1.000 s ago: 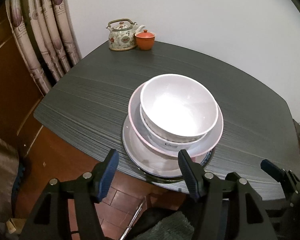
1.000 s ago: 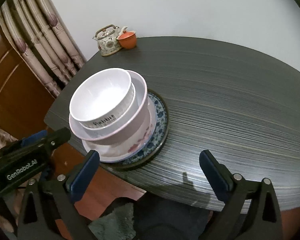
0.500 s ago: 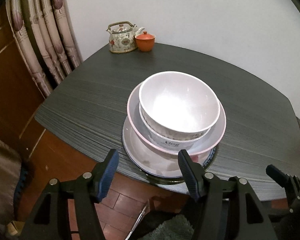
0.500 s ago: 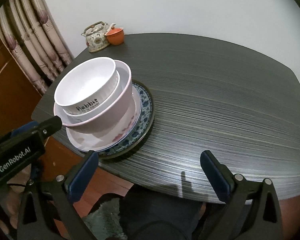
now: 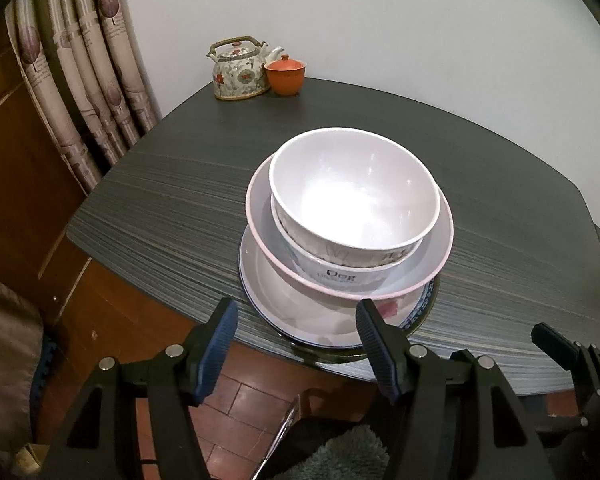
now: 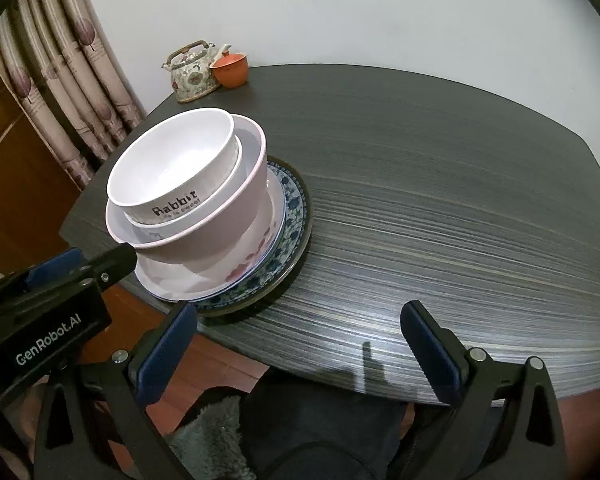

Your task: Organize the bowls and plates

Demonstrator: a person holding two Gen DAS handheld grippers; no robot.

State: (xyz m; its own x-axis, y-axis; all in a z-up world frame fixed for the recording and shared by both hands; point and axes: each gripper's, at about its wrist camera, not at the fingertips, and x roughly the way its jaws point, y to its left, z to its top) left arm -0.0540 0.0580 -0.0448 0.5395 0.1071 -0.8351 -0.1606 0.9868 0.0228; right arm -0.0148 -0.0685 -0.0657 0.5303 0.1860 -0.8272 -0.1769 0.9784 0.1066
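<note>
1. We see the crockery as one stack near the front-left corner of the dark table (image 6: 440, 184): a white bowl (image 5: 354, 188) printed "Rabbit" sits inside a second white bowl, that one sits in a wide pink-rimmed bowl (image 6: 220, 232), and below them lie a white plate (image 5: 296, 304) and a blue-patterned plate (image 6: 290, 216).
2. This stack fits two stages: either the pieces are already gathered by size, or they wait to be taken apart and sorted. We cannot settle which one.
3. If any piece must be handled, we judge it is best to grip a rim with one finger inside and one outside, and to lift straight up, because the nested bowls look smooth and may slip or drag a neighbour.
4. The stack stands close to the table edge, so we should avoid any push toward the front.
5. The left gripper (image 5: 294, 332) is released, its fingers spread, just before the near rim of the plates and holding nothing.
6. The right gripper (image 6: 296, 338) is also spread wide and empty, low at the table's front edge, to the right of the stack.
7. A teapot (image 5: 240, 70) and an orange cup (image 5: 286, 76) stand at the far corner, well apart.
</note>
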